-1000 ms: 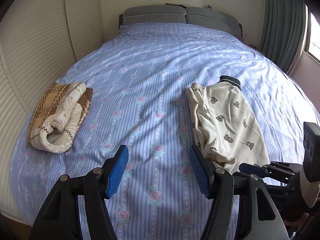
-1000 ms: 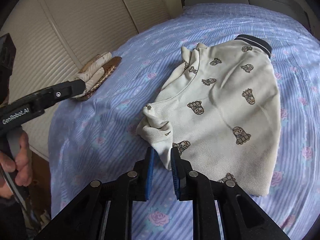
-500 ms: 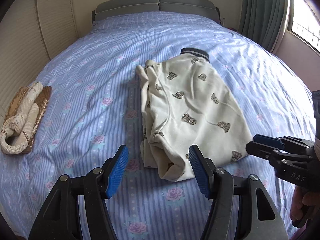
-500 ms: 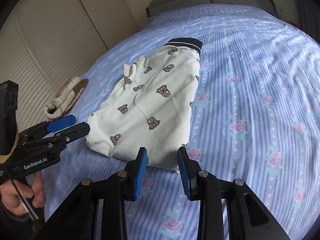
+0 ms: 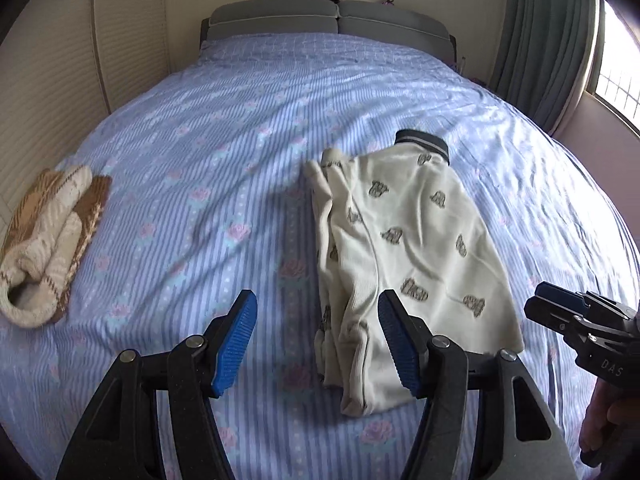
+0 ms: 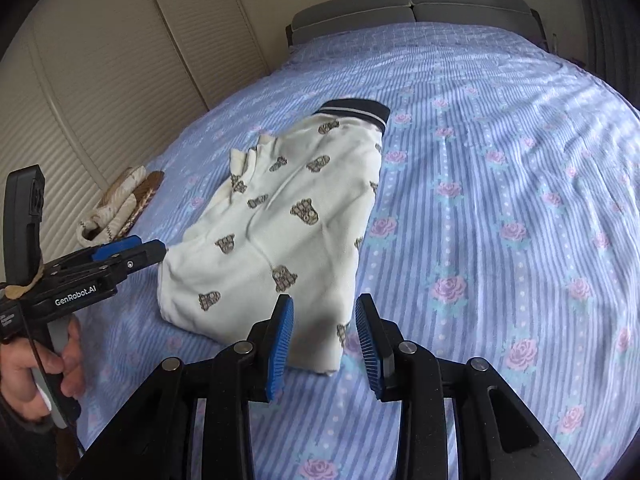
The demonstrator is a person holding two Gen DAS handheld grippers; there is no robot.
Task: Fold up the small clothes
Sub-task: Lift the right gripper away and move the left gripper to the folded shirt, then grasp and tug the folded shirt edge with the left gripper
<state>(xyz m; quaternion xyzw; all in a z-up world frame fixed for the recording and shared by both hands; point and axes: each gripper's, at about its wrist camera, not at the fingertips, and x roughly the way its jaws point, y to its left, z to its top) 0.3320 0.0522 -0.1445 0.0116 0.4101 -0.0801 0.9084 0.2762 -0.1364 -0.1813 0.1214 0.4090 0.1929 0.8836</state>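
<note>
A cream shirt [image 5: 404, 248] with small brown prints and a dark striped collar lies partly folded on the bed. Its left side is doubled over into a thick edge. My left gripper [image 5: 318, 342] is open and hovers over the shirt's near left corner, which shows between the fingers by the right pad. My right gripper [image 6: 324, 344] has its jaws opening. The shirt's [image 6: 280, 220] near right corner shows between the pads, which do not press on it. Each gripper also shows in the other's view: the right gripper [image 5: 560, 312] and the left gripper [image 6: 128, 252].
A folded beige and brown knit sweater [image 5: 48, 240] lies at the bed's left edge, seen too in the right wrist view [image 6: 120, 208]. The blue striped flowered sheet [image 5: 240, 140] covers the bed. Slatted wardrobe doors stand left, a grey headboard [image 5: 332, 20] behind, and a curtain right.
My right gripper let go of the shirt's bunched fold, drew back toward the shirt's near right corner and widened its jaws. My left gripper came over the shirt's near left corner.
</note>
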